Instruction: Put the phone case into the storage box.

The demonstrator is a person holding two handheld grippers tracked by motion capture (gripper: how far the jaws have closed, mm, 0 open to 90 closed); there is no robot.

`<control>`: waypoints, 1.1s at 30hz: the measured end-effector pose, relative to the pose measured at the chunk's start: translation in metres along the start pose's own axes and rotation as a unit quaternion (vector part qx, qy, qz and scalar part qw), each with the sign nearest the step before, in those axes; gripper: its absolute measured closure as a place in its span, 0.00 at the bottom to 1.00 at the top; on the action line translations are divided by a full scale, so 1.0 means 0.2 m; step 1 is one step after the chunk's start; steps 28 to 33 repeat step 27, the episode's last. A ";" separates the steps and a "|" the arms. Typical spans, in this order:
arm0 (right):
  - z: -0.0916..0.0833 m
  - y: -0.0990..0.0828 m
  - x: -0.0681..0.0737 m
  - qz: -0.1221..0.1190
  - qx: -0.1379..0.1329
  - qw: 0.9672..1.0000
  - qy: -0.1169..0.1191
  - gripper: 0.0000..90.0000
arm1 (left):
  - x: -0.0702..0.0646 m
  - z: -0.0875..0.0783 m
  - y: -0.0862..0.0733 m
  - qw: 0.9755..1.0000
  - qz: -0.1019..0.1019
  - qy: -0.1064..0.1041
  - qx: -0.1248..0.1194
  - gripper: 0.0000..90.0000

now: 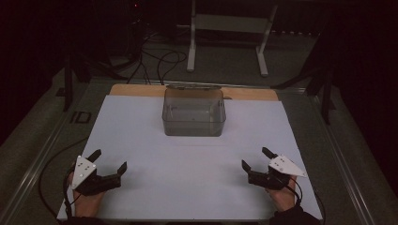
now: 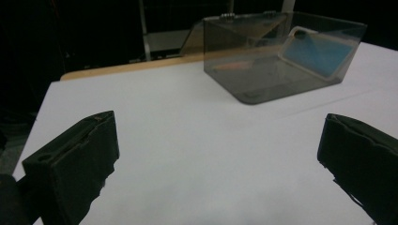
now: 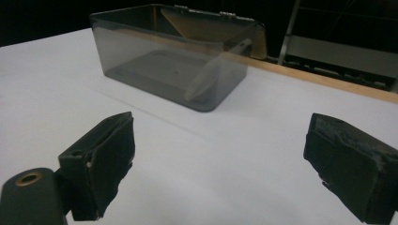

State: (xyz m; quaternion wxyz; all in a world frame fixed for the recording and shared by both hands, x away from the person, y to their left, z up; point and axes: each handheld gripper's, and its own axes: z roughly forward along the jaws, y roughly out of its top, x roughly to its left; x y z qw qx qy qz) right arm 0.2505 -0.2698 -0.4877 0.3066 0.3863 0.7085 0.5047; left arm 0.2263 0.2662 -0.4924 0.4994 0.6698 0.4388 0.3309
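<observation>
Well apart from both grippers, the clear box [image 1: 194, 112] sits upright, long axis running left to right; left gripper [image 1: 110, 161] and right gripper [image 1: 257, 158] jaws are spread, holding nothing.

A see-through, smoke-grey plastic box [image 1: 193, 112] stands upright toward the far side of the worktop, on the white sheet, its back edge close to the bare wooden strip along the far edge. It is rectangular with rounded corners and straight walls, and its top is open; the lid [image 1: 192, 86], hinged along the far rim, hangs open behind it. In the left gripper view, a flat, phone-shaped slab [image 2: 313, 52] with a pale rim and a blue face leans tilted inside the box against one end wall, its lower edge on the box floor. In the right gripper view that same slab [image 3: 212, 72] reads as a thin, pale, slanted strip.
</observation>
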 end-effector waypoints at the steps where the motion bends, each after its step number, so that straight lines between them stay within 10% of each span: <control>1: -0.01 -0.01 0.00 0.001 -0.003 1.000 0.001 0.10 | 0.00 0.00 0.00 1.000 0.001 -0.001 -0.002 0.00; 33: -0.05 -0.05 0.00 0.011 -0.015 1.000 0.003 0.10 | -0.03 0.03 -0.01 1.000 0.014 -0.011 0.012 0.00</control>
